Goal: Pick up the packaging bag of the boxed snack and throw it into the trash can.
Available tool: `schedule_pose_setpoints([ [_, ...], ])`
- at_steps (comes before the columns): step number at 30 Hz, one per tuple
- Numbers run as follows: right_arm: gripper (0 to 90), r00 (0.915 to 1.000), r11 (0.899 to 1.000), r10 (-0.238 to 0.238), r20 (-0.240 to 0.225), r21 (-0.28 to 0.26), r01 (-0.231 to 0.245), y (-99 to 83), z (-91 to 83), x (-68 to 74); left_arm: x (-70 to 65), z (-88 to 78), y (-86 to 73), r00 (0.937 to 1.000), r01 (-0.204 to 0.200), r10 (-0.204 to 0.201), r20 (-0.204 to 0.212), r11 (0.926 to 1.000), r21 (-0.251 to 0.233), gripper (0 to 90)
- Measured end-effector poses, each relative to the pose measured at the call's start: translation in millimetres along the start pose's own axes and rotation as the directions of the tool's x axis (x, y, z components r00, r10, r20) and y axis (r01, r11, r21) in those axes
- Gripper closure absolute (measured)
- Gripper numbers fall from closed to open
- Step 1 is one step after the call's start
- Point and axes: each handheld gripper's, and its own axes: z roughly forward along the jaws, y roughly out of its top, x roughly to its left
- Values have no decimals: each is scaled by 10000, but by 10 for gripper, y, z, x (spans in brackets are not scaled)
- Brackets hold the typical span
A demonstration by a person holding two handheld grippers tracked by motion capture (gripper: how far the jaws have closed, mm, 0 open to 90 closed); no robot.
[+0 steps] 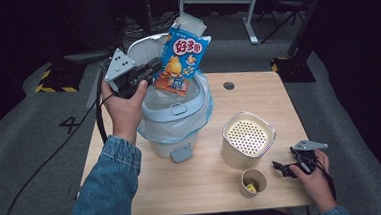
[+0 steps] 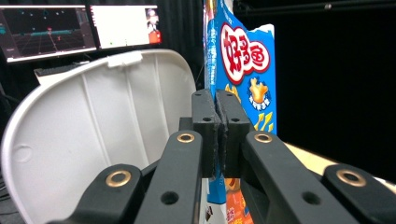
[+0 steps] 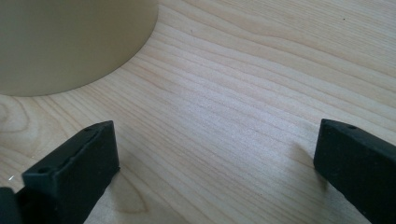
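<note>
So the left gripper (image 1: 148, 70) is clamped tight on the edge of a blue snack bag with red lettering and a yellow cartoon figure (image 1: 181, 62), holding it up over the open mouth of a white pedal bin lined with a pale blue plastic bag (image 1: 175, 119). In the left gripper view the jaws are pinched together on the thin edge of the snack bag (image 2: 243, 70), which stands nearly upright right behind the pads, and the bin's white flip lid (image 2: 93, 130) stands raised on the left, with a couple of lit monitors (image 2: 79, 25) further back. From the high view the bag hangs tilted, its lower end just above the liner.

The right gripper (image 1: 288, 167) sits low at the near right corner of the light wooden table (image 1: 257, 91). Its jaws stand wide apart with nothing between them, just bare wood grain, and the tips look like they rest on the tabletop. A cream cylindrical container with a perforated top (image 1: 247, 140) stands just beside it, and its curved wall (image 3: 70, 42) shows in the right gripper view. A small brown paper cup with something yellow inside (image 1: 253, 182) sits in front of that container.
</note>
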Motion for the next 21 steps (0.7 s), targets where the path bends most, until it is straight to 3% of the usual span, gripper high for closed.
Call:
schedule_pose_setpoints([
  [21,1,10000,10000,1,1,1,-1,0,0,0,-42,14,-151,9997,169,-183,184,9972,730,873],
])
